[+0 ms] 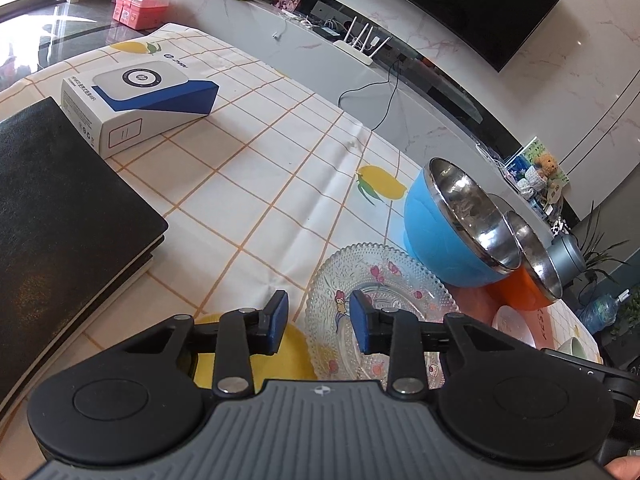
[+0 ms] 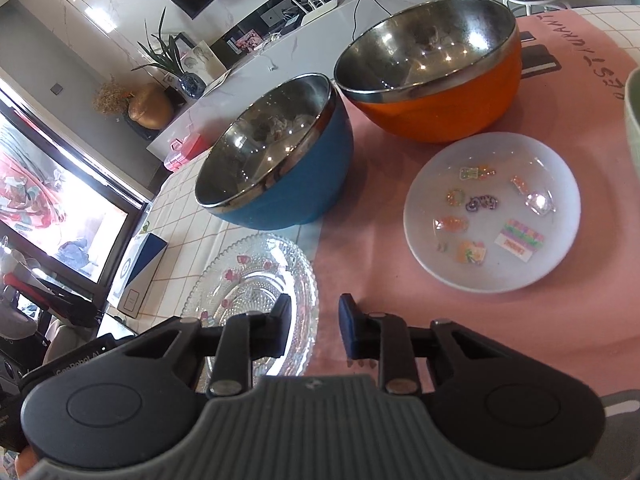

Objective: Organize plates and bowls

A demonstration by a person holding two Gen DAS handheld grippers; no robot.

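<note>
Nearest to both claws is the glass plate (image 1: 380, 312), lying flat on the table (image 1: 256, 184). The left claw (image 1: 319, 324) is spread and empty; its right pad sits over the plate's middle while its left pad hangs past the near-left rim, so that rim falls between the jaws. The right claw (image 2: 315, 330) is also spread and empty, and the same glass plate (image 2: 256, 280) lies just to its left, its right rim under the left pad. I judge the left claw the better placed for a rim pinch, though how high either floats above the glass I cannot tell.

Further out, to the right of the right claw, the white dish (image 2: 492, 212) with stickers rests on the pink mat (image 2: 400, 320). Beyond the plate stand the blue bowl (image 2: 276, 168) and then the orange bowl (image 2: 432, 72), upright and touching or nearly so. A round plate has no long axis; approach by the nearest rim.
</note>
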